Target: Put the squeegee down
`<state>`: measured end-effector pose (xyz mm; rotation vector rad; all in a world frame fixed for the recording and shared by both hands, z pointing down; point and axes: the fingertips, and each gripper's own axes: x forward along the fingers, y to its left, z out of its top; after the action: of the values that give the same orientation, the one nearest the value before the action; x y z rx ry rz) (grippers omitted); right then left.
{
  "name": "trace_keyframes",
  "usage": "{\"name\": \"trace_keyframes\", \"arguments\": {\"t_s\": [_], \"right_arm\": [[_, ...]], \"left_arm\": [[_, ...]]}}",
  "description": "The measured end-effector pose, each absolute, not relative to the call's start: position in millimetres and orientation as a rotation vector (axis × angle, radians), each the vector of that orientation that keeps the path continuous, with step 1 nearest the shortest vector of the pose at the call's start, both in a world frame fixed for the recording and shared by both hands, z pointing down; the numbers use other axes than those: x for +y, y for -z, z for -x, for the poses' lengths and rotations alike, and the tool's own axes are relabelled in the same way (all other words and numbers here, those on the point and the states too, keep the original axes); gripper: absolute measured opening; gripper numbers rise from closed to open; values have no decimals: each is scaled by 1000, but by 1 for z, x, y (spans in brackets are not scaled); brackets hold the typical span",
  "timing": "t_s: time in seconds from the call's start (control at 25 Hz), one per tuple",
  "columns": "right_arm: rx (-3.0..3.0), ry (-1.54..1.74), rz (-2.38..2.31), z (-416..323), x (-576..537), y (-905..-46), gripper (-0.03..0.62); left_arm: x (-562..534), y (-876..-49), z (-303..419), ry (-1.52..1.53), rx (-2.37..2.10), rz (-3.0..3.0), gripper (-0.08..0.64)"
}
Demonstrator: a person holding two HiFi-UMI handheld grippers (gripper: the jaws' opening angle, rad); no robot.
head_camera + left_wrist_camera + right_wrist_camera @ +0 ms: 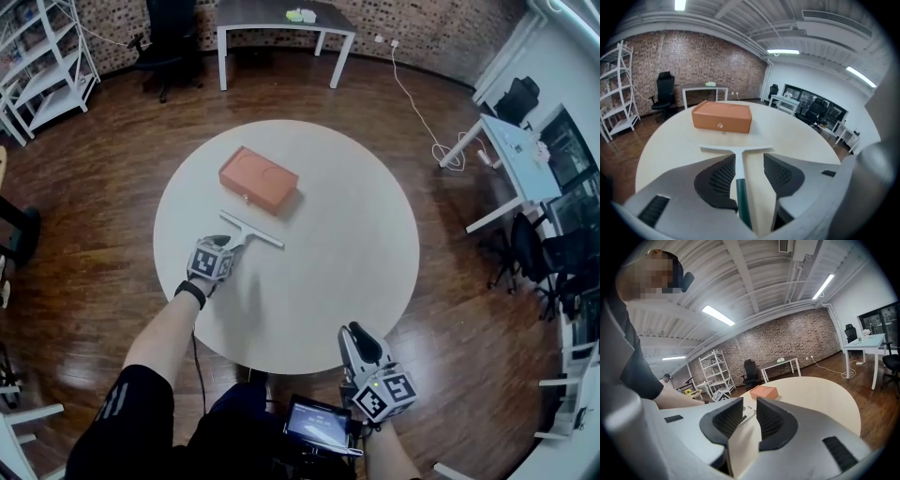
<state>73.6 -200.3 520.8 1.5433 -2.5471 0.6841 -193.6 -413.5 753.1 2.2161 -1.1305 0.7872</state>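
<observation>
The white squeegee with a green handle (253,228) lies flat on the round pale table (366,281), its handle between the left gripper's (746,161) open jaws, so hold them wide and don't bump it; the right gripper (750,414) is open and empty.

On the table (356,272) lies the squeegee (251,231) — box (260,179) just behind.

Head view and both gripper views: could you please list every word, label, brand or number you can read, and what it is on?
No text can be read in any view.
Box: small pale emblem on its front, too small to read.
Left cube and right cube: black-and-white square markers, no lettering.
Screen at the person's waist: too blurred to read.
Squeegee: no print visible.
</observation>
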Motion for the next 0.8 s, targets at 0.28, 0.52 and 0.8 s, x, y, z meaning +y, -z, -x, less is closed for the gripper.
{"name": "trace_keyframes", "arguments": {"t_s": [0.28, 0.52, 0.8], "right_arm": [[-2659, -611, -1464, -73, -160, -491, 110], [-2743, -554, -1404, -90, -100, -470, 110], [-2807, -540, -1333, -117, -21, -461, 110]], "left_arm": [[-349, -664, 177, -676, -1130, -2386, 196], [-244, -599, 151, -565, -1146, -2468, 196], [-99, -563, 109, -491, -1170, -2509, 197]]}}
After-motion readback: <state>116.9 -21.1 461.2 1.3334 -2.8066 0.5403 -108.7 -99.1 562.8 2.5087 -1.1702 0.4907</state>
